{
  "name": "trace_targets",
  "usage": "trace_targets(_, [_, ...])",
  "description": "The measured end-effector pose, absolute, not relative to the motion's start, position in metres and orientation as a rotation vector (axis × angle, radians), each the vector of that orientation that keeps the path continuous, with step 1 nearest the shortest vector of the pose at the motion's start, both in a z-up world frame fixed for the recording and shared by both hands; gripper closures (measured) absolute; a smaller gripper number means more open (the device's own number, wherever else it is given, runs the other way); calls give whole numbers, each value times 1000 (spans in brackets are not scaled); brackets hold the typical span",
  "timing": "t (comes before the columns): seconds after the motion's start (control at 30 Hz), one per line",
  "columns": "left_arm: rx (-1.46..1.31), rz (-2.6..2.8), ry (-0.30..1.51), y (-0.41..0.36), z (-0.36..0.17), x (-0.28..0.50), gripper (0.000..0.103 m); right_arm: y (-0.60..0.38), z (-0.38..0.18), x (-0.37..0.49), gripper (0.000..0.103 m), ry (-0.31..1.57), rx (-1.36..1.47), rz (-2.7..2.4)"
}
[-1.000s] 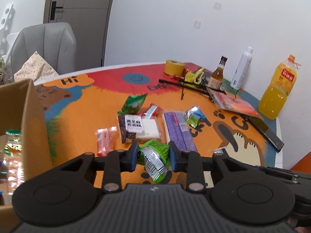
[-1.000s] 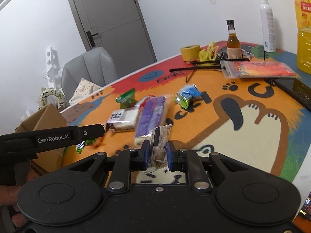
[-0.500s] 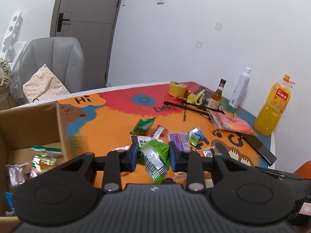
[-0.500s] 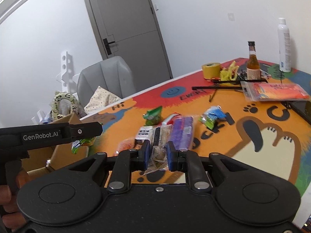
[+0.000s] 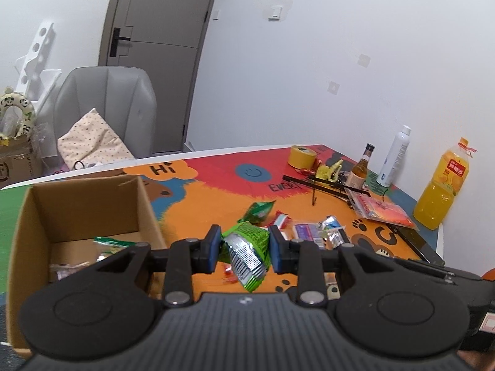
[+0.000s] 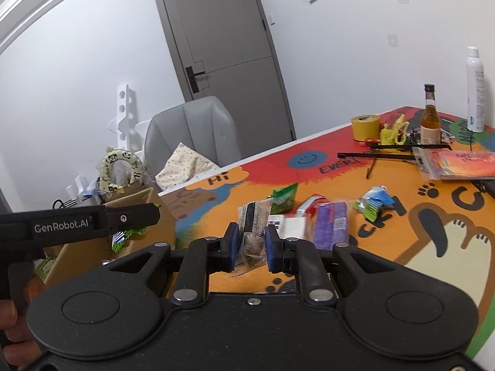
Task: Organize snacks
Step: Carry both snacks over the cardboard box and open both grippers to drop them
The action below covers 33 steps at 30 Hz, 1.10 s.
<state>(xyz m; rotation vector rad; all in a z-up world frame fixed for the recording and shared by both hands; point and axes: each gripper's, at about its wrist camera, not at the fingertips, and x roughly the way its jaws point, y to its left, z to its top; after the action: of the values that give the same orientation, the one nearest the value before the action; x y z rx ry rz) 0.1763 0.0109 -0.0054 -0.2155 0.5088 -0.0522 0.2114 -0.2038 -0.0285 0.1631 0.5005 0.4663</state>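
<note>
A crumpled green-and-silver snack packet (image 5: 247, 252) hangs pinched above the table; a clear packet (image 6: 251, 241), perhaps biscuits, is pinched upright.

Behind the table I see a grey door (image 5: 151, 58) and a grey chair (image 5: 105, 105) with a dotted cushion (image 5: 92, 142) on it. On the far part of the table stand a yellow tape roll (image 5: 301, 156), a small brown bottle (image 5: 360, 170), a white spray bottle (image 5: 394, 156) and a big orange juice bottle (image 5: 444, 185).

Cardboard box (image 5: 83, 216) contents partly hidden behind left tongs (image 5: 246, 249)
</note>
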Motion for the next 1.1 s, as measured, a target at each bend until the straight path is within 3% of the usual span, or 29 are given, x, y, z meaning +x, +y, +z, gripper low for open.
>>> trace_targets(1.1, [-318,111,622,123,-15,137,69,-94,-4,198,86,497,91,677])
